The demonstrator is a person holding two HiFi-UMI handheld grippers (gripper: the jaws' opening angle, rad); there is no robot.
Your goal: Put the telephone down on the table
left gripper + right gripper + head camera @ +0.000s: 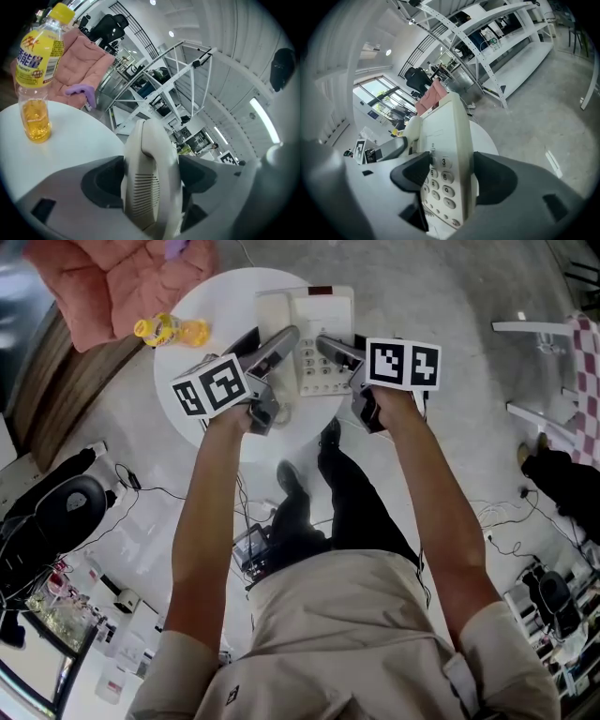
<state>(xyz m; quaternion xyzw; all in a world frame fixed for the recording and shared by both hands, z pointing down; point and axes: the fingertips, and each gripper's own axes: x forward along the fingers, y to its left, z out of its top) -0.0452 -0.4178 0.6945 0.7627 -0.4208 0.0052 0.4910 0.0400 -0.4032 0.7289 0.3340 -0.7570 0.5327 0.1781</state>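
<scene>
The telephone [319, 338] is a cream desk set, and I see it over the 1 o'clock part of the round white table [202, 381], its far edge reaching past the rim; I cannot tell whether its underside touches the top. My right gripper [330, 345] is clamped on the keypad side of the body: in the right gripper view the 2 jaws press the set from both sides, with keys 3, 5 and 6 showing just beside the left jaw. The handset [274, 315] sits along the 9 o'clock side of the telephone, and my left gripper [270, 341] is closed on it; in the left gripper view the ribbed earpiece end stands upright, pinched between both jaws. The 2 grippers sit close together, side by side, each marker cube toward me at 6 o'clock. At the table's 10 o'clock edge a bottle [172, 331] with a yellow label lies in the head view; the left gripper view shows it holding a little amber liquid. Beyond it, at 11 o'clock, a pink cushion [112, 282] rests on a seat, with a purple object [79, 89] on it. Below the table, at 6 o'clock, the person's black shoes [291, 479] stand on the pale floor.
</scene>
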